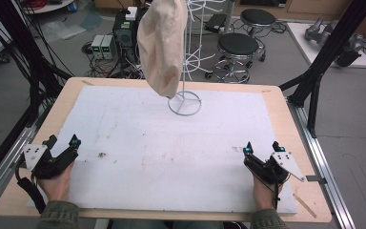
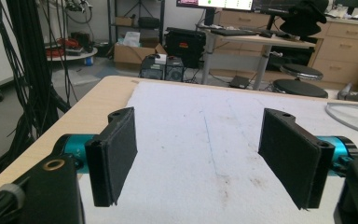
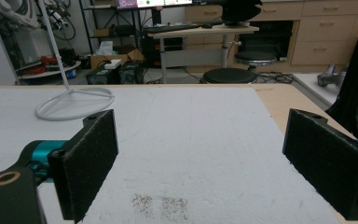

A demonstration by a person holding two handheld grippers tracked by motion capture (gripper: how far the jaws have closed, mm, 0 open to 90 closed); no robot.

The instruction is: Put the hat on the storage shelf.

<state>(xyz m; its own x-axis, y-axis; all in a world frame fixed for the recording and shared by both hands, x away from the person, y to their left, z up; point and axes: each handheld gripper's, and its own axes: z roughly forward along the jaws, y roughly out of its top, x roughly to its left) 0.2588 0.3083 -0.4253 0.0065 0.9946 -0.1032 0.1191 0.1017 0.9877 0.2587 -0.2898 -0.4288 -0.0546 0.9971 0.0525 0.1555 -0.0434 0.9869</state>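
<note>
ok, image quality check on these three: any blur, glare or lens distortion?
High view: soft, low detail, even lighting, no glare; the cloth bag on the wire stand reads fine. Left gripper view: the near jaws are slightly soft, the white mat is sharp. Right gripper view: crisp, the mat's stains are clear, with no harsh shadows.

A: From where does the high view look?
B: From above the near edge, forward and down over the pale wooden bench (image 1: 286, 109) and its white felt mat (image 1: 171, 143).
A: And the two gripper views?
B: Each sits low behind its own tool's black jaws, close to the mat, facing the bench's far side.
A: What do they share?
B: The white wire stand's ring base (image 1: 185, 103), at right in the left gripper view (image 2: 354, 116), at left in the right (image 3: 74, 103).
</note>
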